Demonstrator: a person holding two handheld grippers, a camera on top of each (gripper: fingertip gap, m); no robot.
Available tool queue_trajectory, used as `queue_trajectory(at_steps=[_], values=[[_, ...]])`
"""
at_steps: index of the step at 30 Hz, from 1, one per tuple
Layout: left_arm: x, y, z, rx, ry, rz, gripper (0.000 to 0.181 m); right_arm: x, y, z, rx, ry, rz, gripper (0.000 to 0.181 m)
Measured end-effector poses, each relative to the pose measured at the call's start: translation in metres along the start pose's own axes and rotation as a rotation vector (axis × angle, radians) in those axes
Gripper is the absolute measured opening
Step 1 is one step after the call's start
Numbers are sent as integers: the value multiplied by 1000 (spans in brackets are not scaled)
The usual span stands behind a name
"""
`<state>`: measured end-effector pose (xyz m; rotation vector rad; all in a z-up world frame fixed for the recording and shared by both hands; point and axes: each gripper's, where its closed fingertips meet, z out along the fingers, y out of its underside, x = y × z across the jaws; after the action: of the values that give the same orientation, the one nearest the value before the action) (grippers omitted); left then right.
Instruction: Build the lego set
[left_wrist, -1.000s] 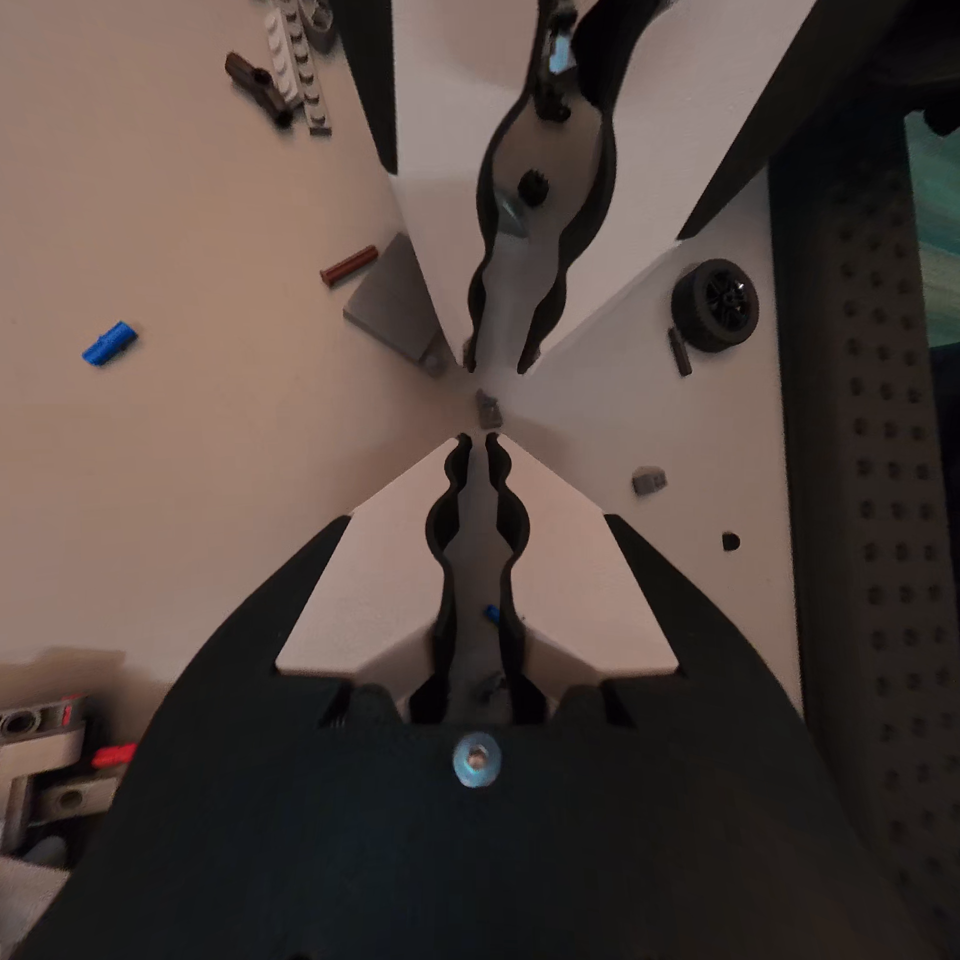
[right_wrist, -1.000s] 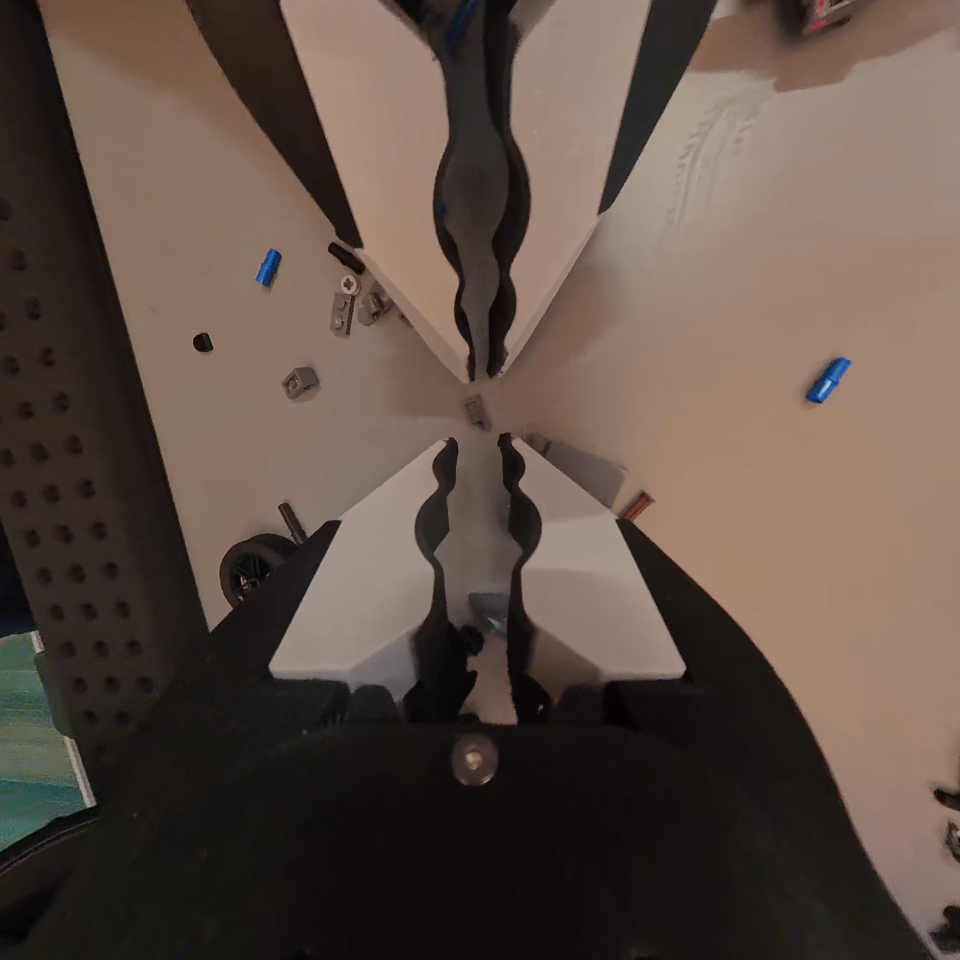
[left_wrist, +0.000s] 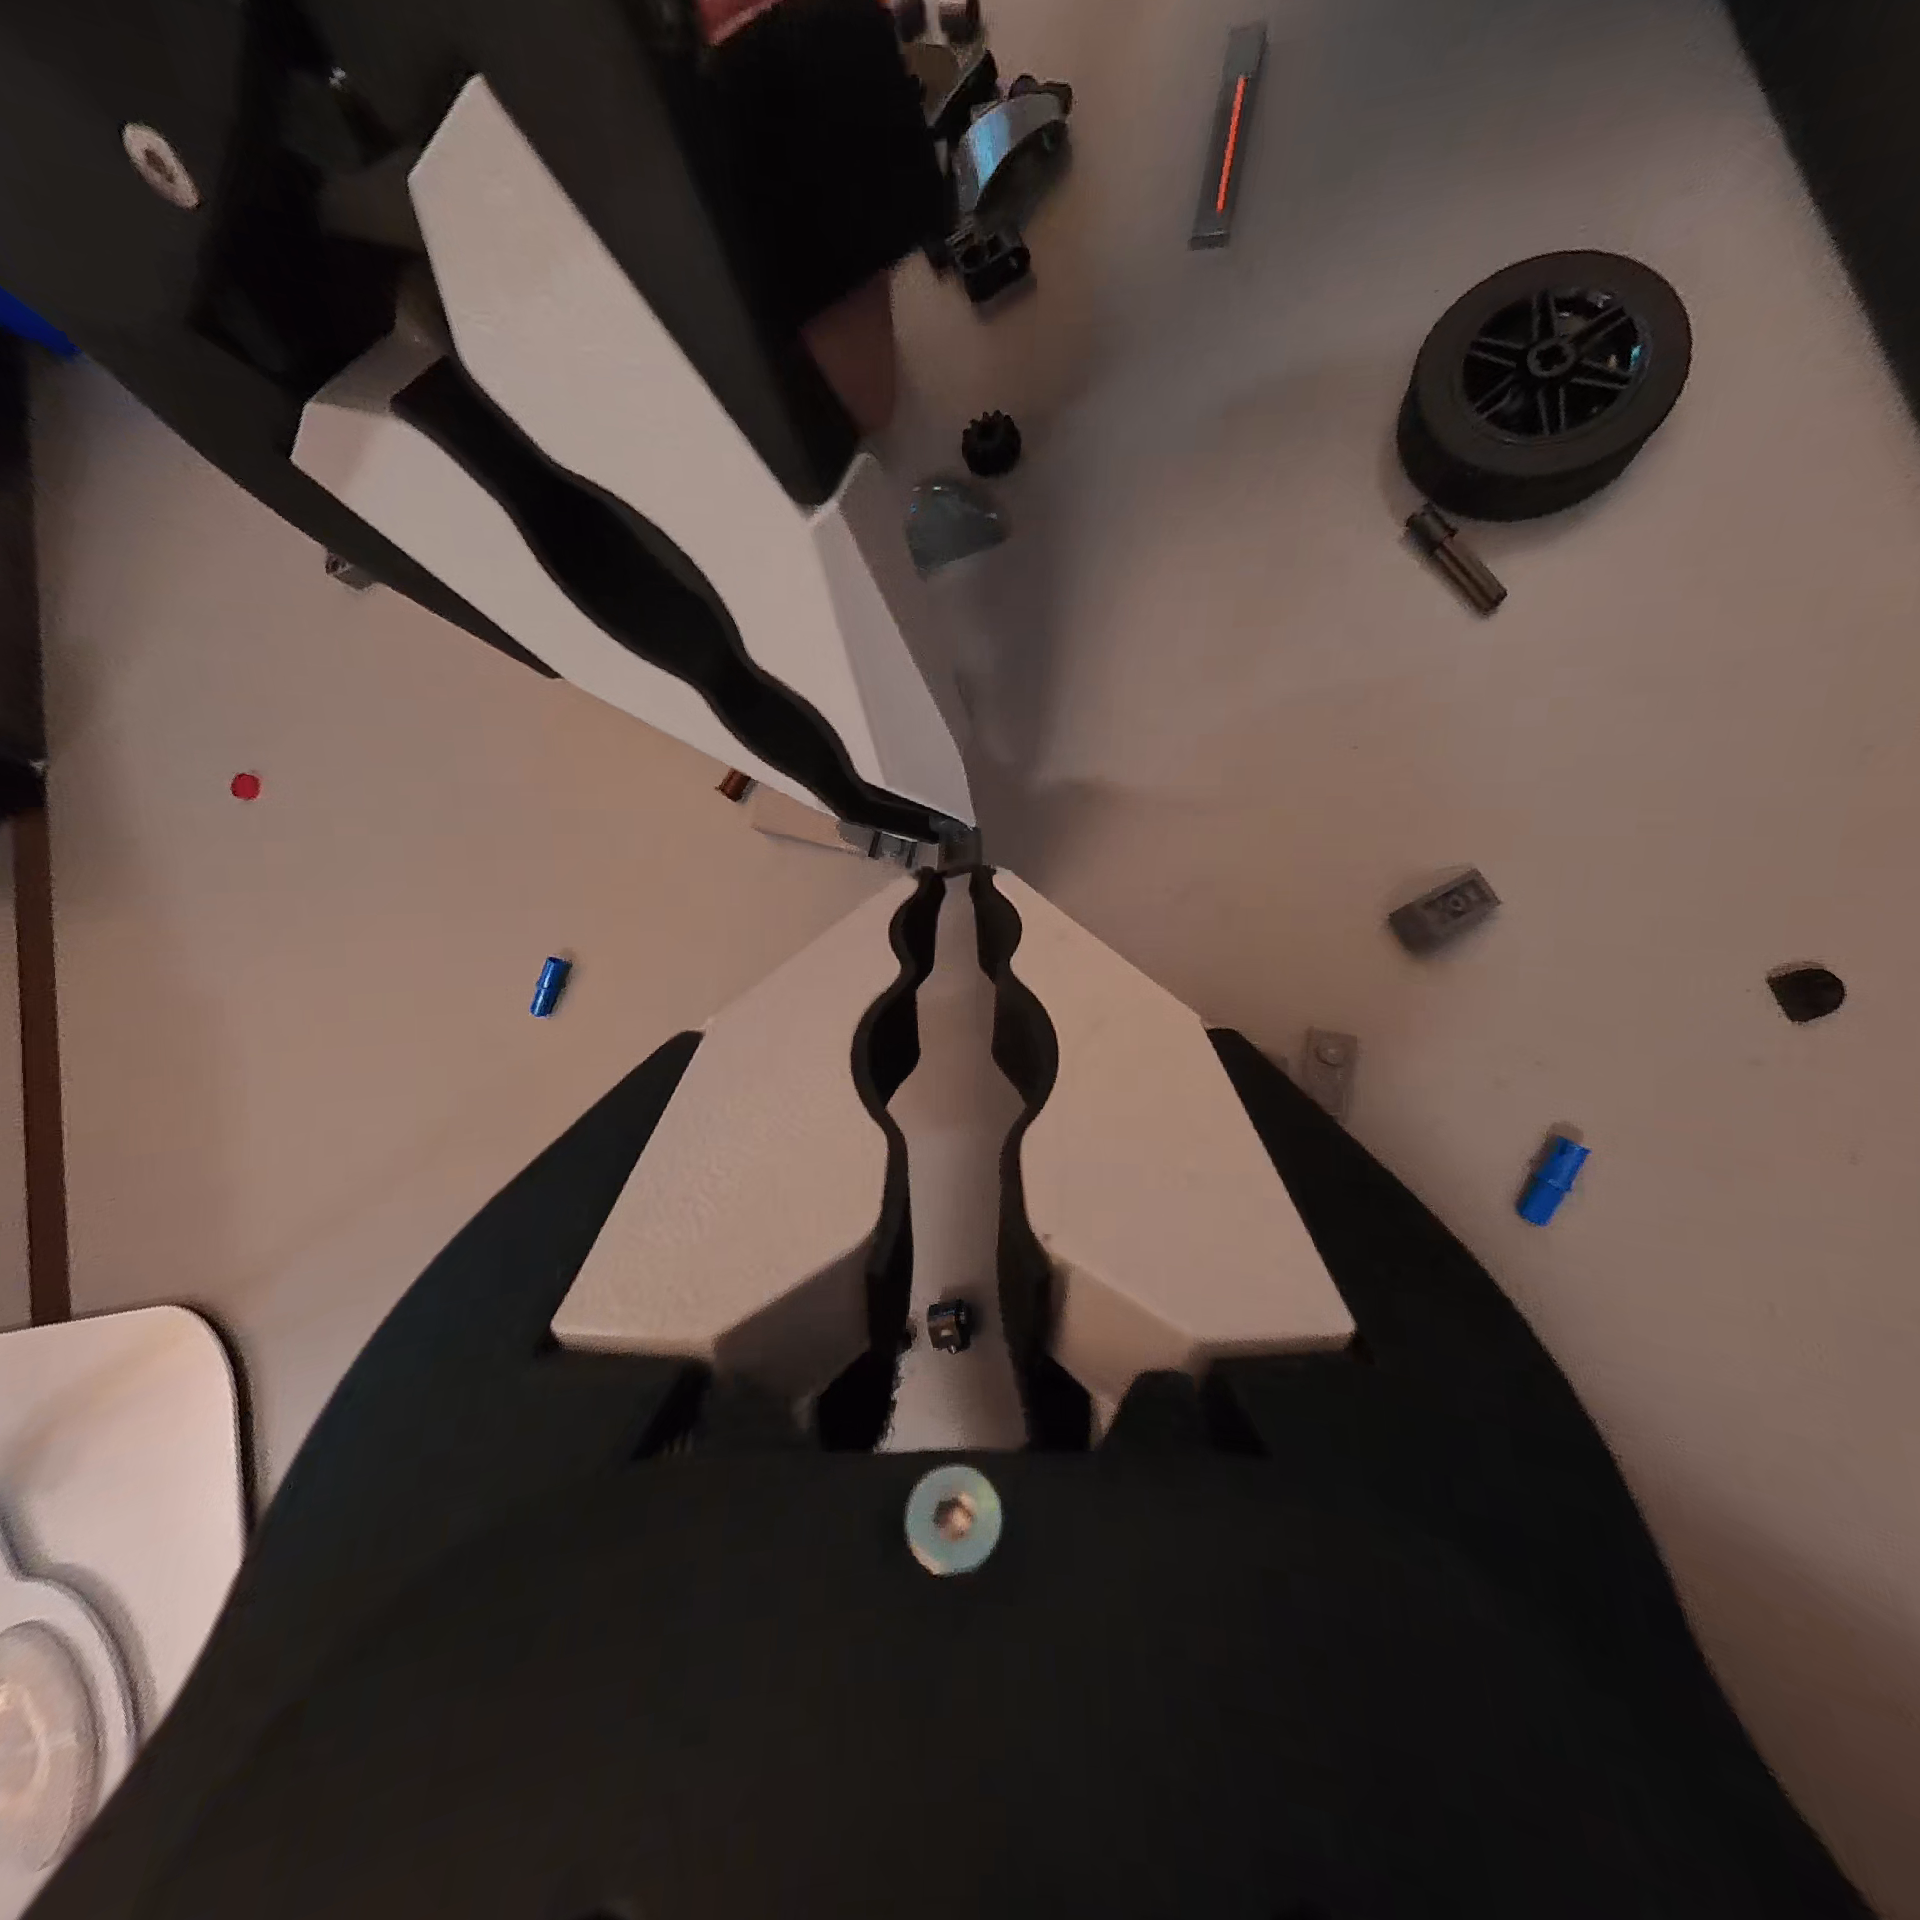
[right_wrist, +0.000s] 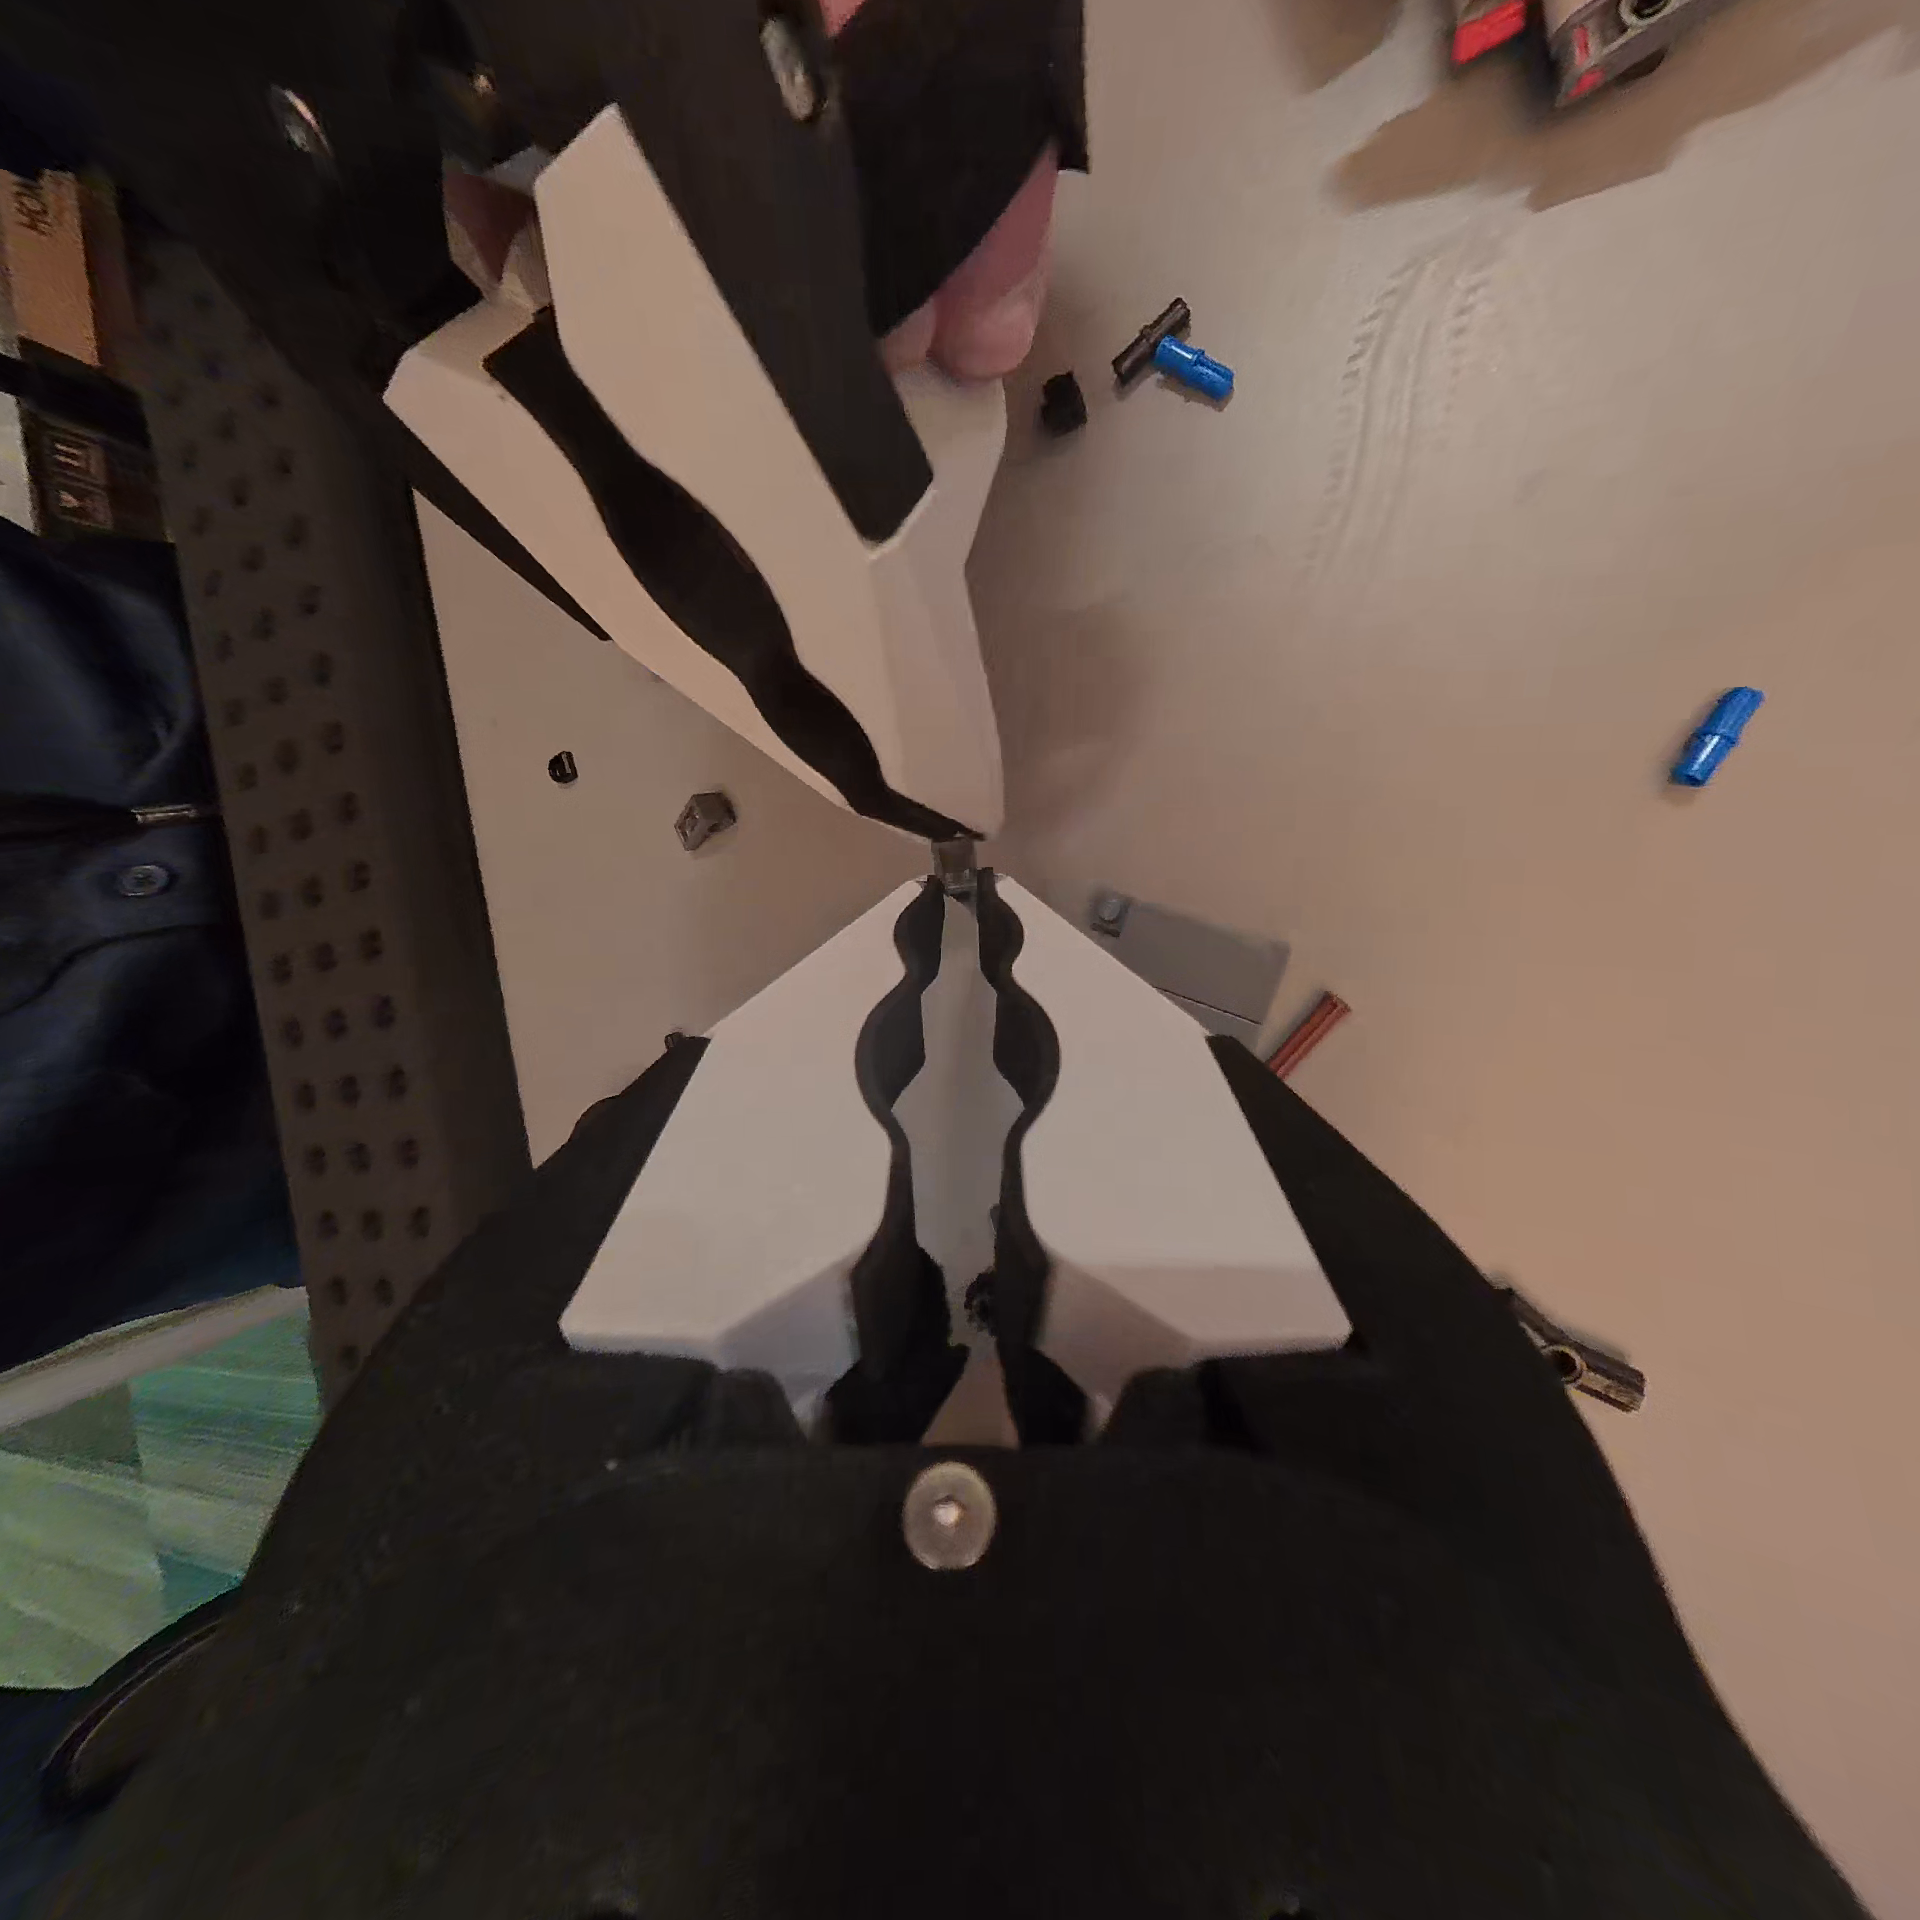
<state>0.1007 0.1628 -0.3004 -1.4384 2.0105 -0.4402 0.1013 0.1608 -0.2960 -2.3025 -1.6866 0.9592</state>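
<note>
On the pale tabletop (left_wrist: 1299, 727), loose parts scattered well apart: largest a black wheel (left_wrist: 1543, 379) with a short dark pin (left_wrist: 1455, 561) just beside it, then a flat grey panel (right_wrist: 1195, 956) with a reddish-brown axle (right_wrist: 1311, 1029) near its corner, then blue pins (left_wrist: 1551, 1176) and a small grey stud piece (left_wrist: 1444, 906). Above the middle, tip to tip, left tongs (left_wrist: 954, 883) and right tongs (right_wrist: 964, 896), both narrowed to a slit. Between the meeting tips, a tiny grey lego piece (right_wrist: 954, 862) (too small to name its kind), apparently pinched from both sides; which pair truly carries it, hard to tell. Probably the joining or handover step on one small element of the lego set. Next, likely needed: steady, aligned pressure along the shared axis, no twisting, and a release by one pair only once the piece sits firm.
</note>
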Motion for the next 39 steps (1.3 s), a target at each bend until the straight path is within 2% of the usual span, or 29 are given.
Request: queue_trajectory(at_steps=[7,12,16,20,25,27,32,39], values=[[1,-8,-3,24,-30,56,7,-3,-1,-3,22,-50,35,4],[-2,-9,-2,-18,-84,114,4,-1,-2,-5,34,-45,39,4],[-7,-8,-5,-7,-91,65,3,3,-8,-10,68,-11,26,8],[-12,-12,-11,75,-49,-52,0,2,-14,-16,111,-7,21,12],[-20,-17,-18,220,77,-310,0,-1,-25,-29,174,46,-80,14],[-18,-17,-21,269,180,-426,0,-1,-29,-34,176,139,-187,14],[-33,-20,-34,427,295,-679,0,-2,-38,-37,141,367,-462,10],[-36,-23,-44,534,458,-849,0,4,-46,-41,91,576,-623,11]])
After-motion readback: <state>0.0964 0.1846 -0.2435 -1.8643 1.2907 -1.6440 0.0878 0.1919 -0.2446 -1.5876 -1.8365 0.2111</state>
